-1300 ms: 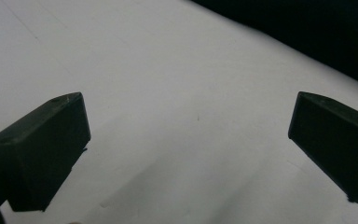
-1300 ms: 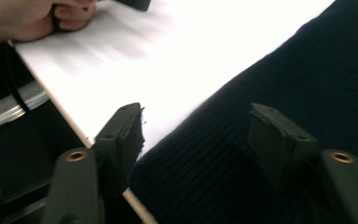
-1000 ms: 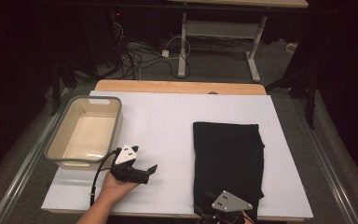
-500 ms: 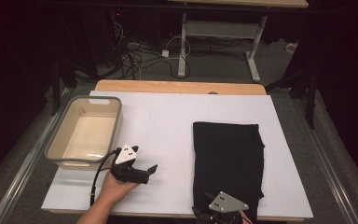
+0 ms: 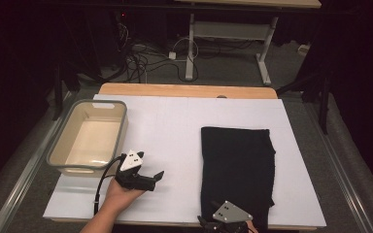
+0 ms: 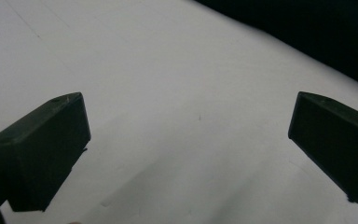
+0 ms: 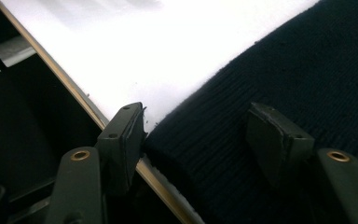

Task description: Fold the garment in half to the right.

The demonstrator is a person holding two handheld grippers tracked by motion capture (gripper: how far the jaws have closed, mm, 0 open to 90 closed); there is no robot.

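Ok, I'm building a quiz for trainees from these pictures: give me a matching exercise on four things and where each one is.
Things:
1. tub
2. black cloth
3. left gripper
4. right gripper

Places:
a. open above bare white board
b. left side of the table
c. at the cloth's near corner, jaws apart
d. flat on the right half

Pairs: 1-b, 2-d, 3-a, 4-c

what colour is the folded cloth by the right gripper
Black, with a fine knit rib; the cloth shows best in the right gripper view.
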